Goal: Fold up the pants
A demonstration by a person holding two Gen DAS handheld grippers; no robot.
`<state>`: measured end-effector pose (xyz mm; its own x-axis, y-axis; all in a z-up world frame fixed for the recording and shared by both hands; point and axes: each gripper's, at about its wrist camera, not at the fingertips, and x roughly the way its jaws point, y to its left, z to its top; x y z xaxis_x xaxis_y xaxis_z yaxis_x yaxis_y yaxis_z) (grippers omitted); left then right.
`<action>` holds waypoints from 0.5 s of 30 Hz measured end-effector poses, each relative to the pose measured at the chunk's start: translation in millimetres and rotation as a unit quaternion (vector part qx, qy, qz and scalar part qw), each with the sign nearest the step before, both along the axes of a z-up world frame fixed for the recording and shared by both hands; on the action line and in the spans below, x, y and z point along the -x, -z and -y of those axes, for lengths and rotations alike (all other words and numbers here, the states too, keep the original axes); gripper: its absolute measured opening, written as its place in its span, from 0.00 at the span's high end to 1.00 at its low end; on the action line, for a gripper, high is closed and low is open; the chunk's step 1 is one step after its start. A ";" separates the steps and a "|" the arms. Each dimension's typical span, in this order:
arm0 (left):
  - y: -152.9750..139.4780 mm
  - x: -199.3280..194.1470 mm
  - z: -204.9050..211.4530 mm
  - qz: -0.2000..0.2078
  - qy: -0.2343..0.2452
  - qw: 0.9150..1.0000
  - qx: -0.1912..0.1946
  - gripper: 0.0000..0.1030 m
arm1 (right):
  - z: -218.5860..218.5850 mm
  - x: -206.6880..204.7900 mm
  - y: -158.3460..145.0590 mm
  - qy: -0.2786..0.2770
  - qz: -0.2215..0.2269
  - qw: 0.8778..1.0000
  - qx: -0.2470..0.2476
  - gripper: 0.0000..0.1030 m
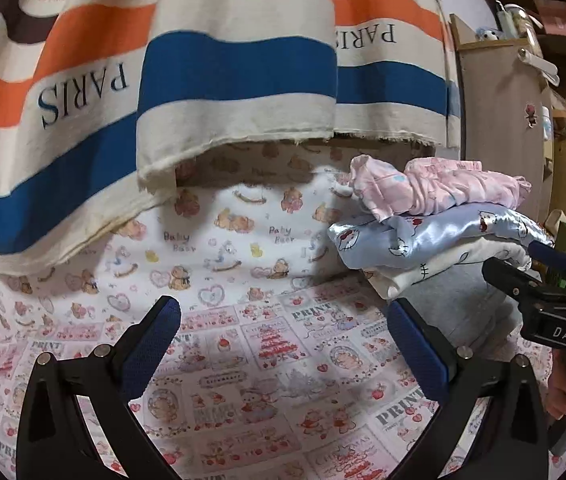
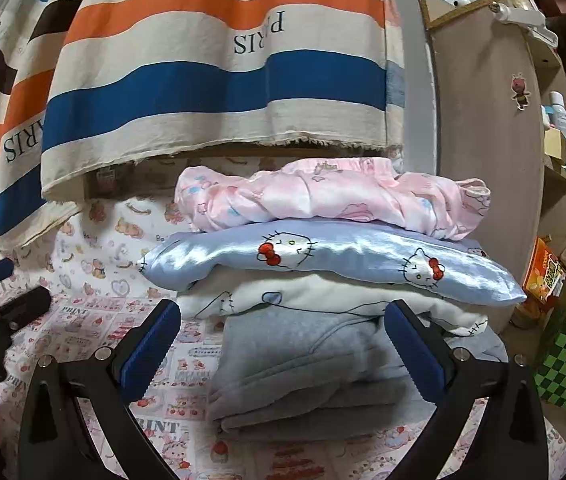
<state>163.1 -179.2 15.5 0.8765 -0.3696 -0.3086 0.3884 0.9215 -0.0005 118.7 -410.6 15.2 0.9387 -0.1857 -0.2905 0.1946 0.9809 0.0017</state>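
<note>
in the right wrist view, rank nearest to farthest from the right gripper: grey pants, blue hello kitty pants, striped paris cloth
1. grey pants, bottom of the stack, between the right gripper fingers
2. blue hello kitty pants, higher in the stack
3. striped paris cloth, hanging behind

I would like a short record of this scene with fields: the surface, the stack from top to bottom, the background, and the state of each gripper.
surface: printed bedsheet with bears and "PRINT" panels
stack top: pink satin garment
stack second: light blue cat-print satin garment
stack third: white garment
stack bottom: grey pants, folded
background: striped "PARIS" cloth hanging behind
left gripper: open, holding nothing, over the sheet
right gripper: open, fingers either side of the grey pants
</note>
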 end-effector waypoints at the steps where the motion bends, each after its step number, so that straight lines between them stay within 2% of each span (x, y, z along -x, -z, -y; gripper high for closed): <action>1: -0.3 0.3 -2.2 0.001 -0.001 1.000 0.005 0.01 | 0.4 -0.4 -0.3 0.001 0.000 1.000 -0.001 0.01; 15: -0.7 1.6 -3.9 0.002 -0.006 1.000 0.006 0.01 | -0.7 1.5 -0.7 0.000 0.001 1.000 -0.002 0.01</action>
